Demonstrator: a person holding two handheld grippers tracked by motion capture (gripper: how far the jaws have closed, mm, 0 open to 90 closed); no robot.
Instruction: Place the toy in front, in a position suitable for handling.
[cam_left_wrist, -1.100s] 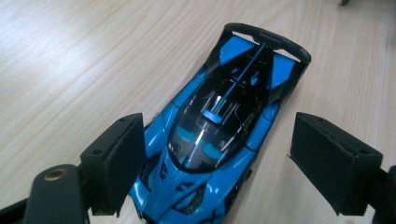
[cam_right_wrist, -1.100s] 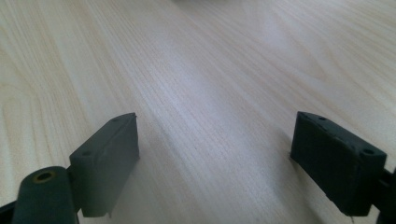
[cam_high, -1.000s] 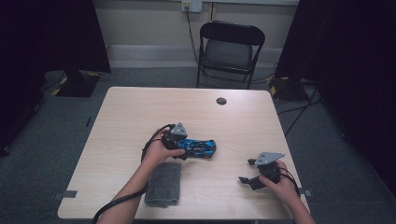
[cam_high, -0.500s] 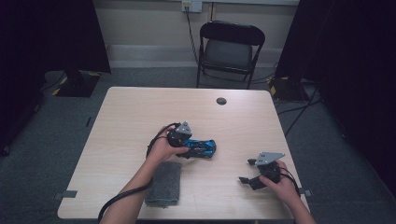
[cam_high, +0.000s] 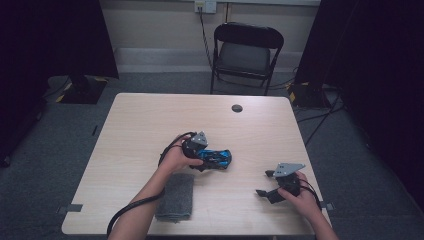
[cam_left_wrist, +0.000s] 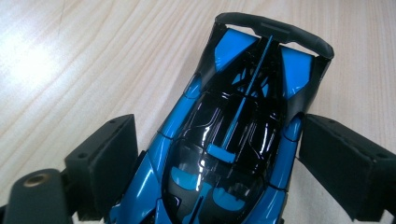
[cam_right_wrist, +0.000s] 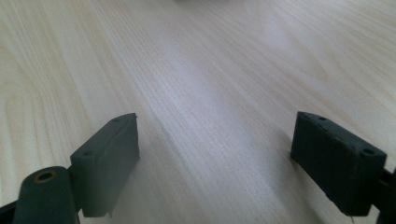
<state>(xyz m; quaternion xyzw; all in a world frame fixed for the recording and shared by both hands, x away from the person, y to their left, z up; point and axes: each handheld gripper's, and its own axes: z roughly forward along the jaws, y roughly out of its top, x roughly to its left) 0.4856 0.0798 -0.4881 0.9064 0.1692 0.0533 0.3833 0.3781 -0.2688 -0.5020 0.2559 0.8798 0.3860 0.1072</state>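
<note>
- The left tongs (cam_high: 207, 156) were seen set over a blue and black toy car (cam_high: 216, 158) near the middle of the worktop (cam_high: 140, 125).
- In the left gripper view, the car (cam_left_wrist: 233, 135) was seen between the two jaws, its flanks touching or nearly touching both pads (cam_left_wrist: 105, 163); whether it was truly pinched could not be told.
- The car was seen resting on the worktop, its spoiler end pointing away from the left tongs.
- A grey cloth (cam_high: 175, 196) was seen just beside the left forearm, nearer the person than the car.
- The right tongs (cam_high: 265, 184) were held released, with bare worktop (cam_right_wrist: 210, 93) between the jaws, well apart from the car.
- A small dark disc (cam_high: 236, 108) was seen far beyond both tongs.
</note>
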